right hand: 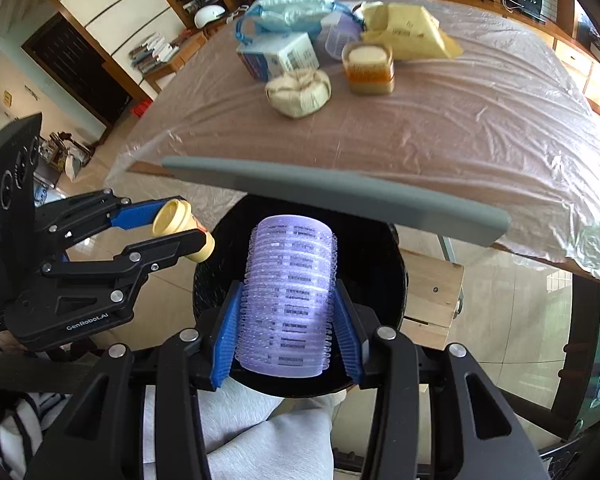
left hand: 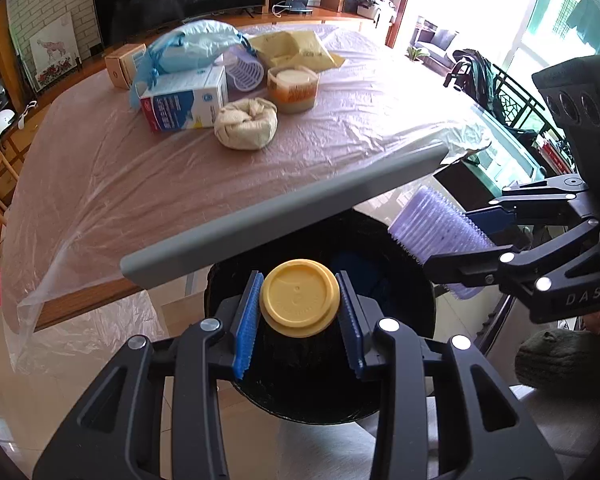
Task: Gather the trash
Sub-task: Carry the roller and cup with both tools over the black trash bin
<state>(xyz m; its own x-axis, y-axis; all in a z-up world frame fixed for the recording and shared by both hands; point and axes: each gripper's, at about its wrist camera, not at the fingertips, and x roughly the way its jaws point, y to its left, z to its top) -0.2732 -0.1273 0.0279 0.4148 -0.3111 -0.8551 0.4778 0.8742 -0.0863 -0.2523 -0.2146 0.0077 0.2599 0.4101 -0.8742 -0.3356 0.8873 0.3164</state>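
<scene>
My left gripper [left hand: 298,306] is shut on a small yellow-lidded cup [left hand: 299,298], held over the black round bin [left hand: 400,292] below the table edge. In the right wrist view that same cup [right hand: 180,226] sits in the left gripper [right hand: 192,226], left of the bin [right hand: 220,276]. My right gripper [right hand: 288,332] is shut on a stack of clear purple plastic cups [right hand: 290,296], directly above the bin's opening. From the left wrist view the stack [left hand: 436,230] shows in the right gripper [left hand: 456,236] over the bin's right rim.
The plastic-covered table [left hand: 180,184] carries more trash: a white-blue carton [left hand: 184,98], a knotted beige bag [left hand: 246,122], a lidded tub [left hand: 293,86], a yellow bag [left hand: 296,50], a blue plastic bag [left hand: 192,46], a brown box [left hand: 122,64]. A grey bar [left hand: 284,212] runs above the bin. A person's grey trouser leg [right hand: 260,432] is below.
</scene>
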